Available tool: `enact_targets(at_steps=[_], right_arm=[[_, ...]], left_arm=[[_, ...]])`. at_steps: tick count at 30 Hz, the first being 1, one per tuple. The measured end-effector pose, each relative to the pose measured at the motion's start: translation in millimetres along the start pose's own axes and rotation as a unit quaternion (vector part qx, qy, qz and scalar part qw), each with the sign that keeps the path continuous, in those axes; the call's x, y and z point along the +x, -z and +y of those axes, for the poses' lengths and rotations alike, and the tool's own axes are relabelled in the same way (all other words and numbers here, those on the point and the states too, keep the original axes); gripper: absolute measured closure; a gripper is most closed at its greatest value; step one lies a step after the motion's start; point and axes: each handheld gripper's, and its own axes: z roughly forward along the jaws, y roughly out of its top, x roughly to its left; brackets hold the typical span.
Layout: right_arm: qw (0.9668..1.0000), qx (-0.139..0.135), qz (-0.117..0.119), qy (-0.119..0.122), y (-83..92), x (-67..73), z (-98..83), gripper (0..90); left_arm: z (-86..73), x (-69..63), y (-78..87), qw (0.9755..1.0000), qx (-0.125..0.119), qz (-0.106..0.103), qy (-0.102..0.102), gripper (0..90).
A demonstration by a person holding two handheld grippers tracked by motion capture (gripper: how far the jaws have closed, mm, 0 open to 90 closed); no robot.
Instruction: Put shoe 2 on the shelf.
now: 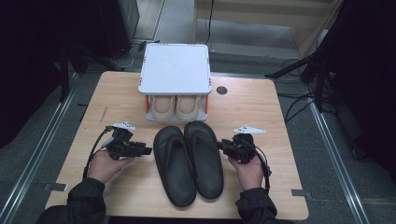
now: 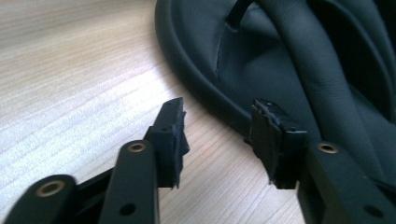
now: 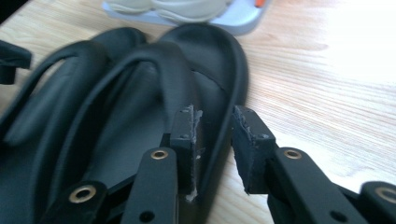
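Two black flip-flops (image 1: 189,161) lie side by side mid-bench (image 1: 280,116). The left claw (image 1: 145,150) and right claw (image 1: 220,145) flank them (both spread, pinching nothing), the right straddling its sandal's rim.

Grey 2-tier rack (image 1: 175,70) at table (image 1: 261,107) back edge, beige shoes (image 1: 176,106) on lower shelf.

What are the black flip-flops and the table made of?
The black flip-flops look like soft rubber or foam with a smooth matte skin. The strap creases like leather, so I can't be sure. The table looks like light wood or wood-look laminate, with grain lines and a slight sheen.
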Motion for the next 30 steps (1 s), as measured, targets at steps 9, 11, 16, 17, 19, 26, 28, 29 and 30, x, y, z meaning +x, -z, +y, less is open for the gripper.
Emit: enact_targets(at_steps=[9, 11, 16, 17, 19, 26, 28, 29, 30], right_arm=[[0.9995, -0.022, 0.023, 0.009, 9.5, 25.6, -5.7, 62.8], [0.9993, -0.021, 0.029, 0.009, 7.5, 33.4, -7.0, 60.9], [0.9988, -0.031, 0.038, 0.01, -0.5, 47.2, -9.1, 57.3], [0.9987, -0.029, 0.041, 0.009, -3.2, 49.9, -9.1, 56.3], [0.9985, -0.025, 0.047, 0.009, -8.5, 55.5, -9.4, 54.9], [0.998, -0.018, 0.06, 0.008, -19.8, 68.5, -10.4, 49.1], [0.9981, -0.013, 0.061, 0.006, -23.5, 71.9, -11.2, 47.6], [0.9982, -0.01, 0.059, 0.007, -25.6, 73.4, -11.7, 47.1], [0.9982, -0.007, 0.058, 0.01, -29.3, 76.1, -13.0, 46.5]], left_arm=[[-0.4, 7.8, 9.5, 0.9992, -0.036, 0.008, 0.013, 46.5], [-0.7, 8.3, 9.4, 0.9992, -0.036, 0.012, 0.011, 45.4], [-0.7, 8.4, 8.6, 0.9992, -0.037, 0.015, 0.006, 44.0], [-0.7, 8.5, 8.3, 0.9992, -0.035, 0.017, 0.005, 43.9], [-0.7, 8.7, 8.4, 0.9992, -0.036, 0.017, 0.006, 43.3], [-0.5, 9.8, 8.4, 0.9993, -0.03, 0.019, 0.01, 43.0], [-0.3, 9.9, 9.7, 0.9991, -0.035, 0.02, 0.015, 43.4], [-0.1, 10.2, 10.6, 0.9989, -0.04, 0.019, 0.017, 43.8], [0.0, 10.5, 11.2, 0.9989, -0.04, 0.018, 0.018, 43.9]])
